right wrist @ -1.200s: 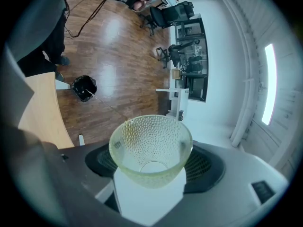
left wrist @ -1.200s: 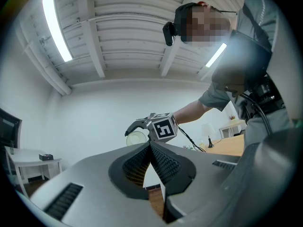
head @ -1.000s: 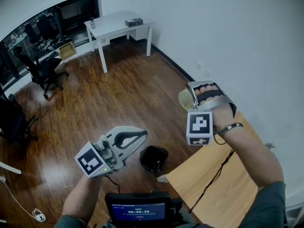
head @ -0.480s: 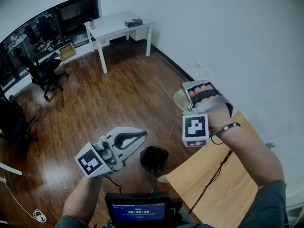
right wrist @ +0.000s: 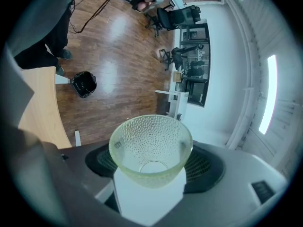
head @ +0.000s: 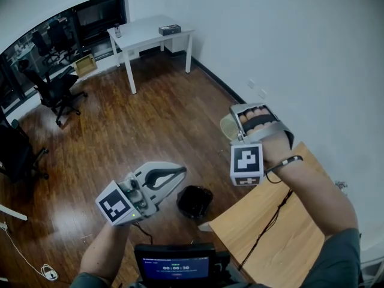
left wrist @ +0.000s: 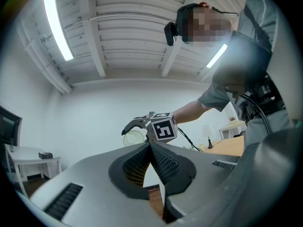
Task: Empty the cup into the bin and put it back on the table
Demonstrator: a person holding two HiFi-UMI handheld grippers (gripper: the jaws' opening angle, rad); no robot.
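Right claw (right wrist: 152, 164) clenched on the pale green dimpled translucent cup (right wrist: 150, 141), aloft beyond the wooden desk (head: 282, 233) edge. It looked light, thin-walled, likely slick: hold low, gently. Left claw (left wrist: 150, 148) closed, empty.

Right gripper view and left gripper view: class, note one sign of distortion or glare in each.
Right gripper view: fisheye, dark rounded corners, pale glare on the wood floor, the cup sharp up close. Left gripper view: same rounded frame, straight ceiling beams bowed, the ceiling light strip burnt out white.
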